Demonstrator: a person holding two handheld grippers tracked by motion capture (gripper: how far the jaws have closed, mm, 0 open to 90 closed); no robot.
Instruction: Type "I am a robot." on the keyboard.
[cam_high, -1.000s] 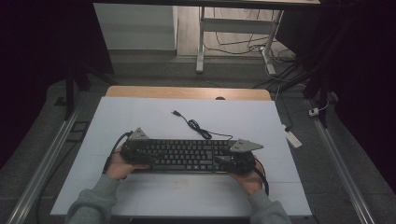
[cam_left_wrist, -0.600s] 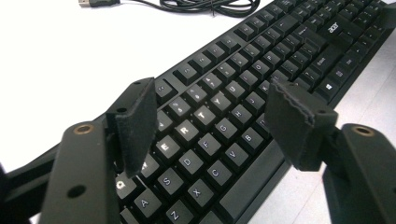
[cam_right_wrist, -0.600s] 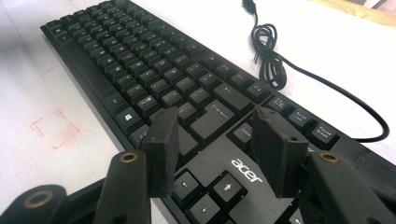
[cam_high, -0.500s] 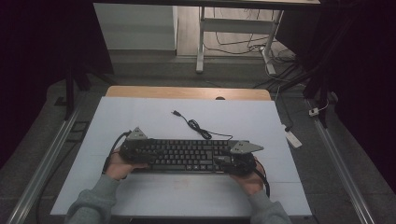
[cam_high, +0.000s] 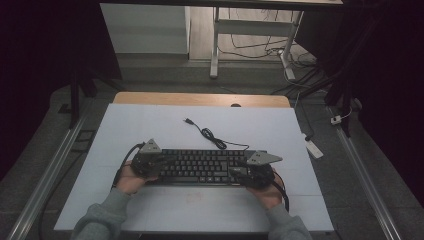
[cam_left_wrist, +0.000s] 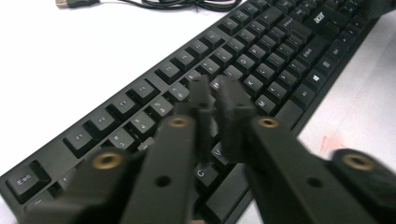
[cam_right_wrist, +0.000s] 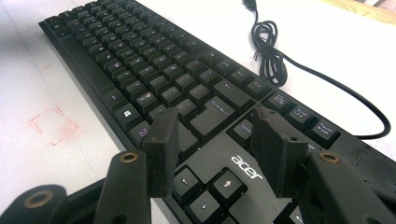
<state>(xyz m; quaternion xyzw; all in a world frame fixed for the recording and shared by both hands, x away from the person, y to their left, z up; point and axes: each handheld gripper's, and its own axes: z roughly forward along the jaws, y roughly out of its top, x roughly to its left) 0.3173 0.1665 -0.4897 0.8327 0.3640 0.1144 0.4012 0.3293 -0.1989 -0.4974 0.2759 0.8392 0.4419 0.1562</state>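
Left claw (cam_left_wrist: 212, 100) just clenching empty over keyboard's (cam_high: 202, 165) left keys; right claw (cam_right_wrist: 217, 140) gaping above arrow keys, gripping nothing. Keyboard lying flat on worktop (cam_high: 150, 125), cable (cam_high: 210, 135) trailing behind.

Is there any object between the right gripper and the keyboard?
Nothing visible. The right gripper hangs open directly over the keyboard near its arrow keys. The cable lies beyond, on the table.
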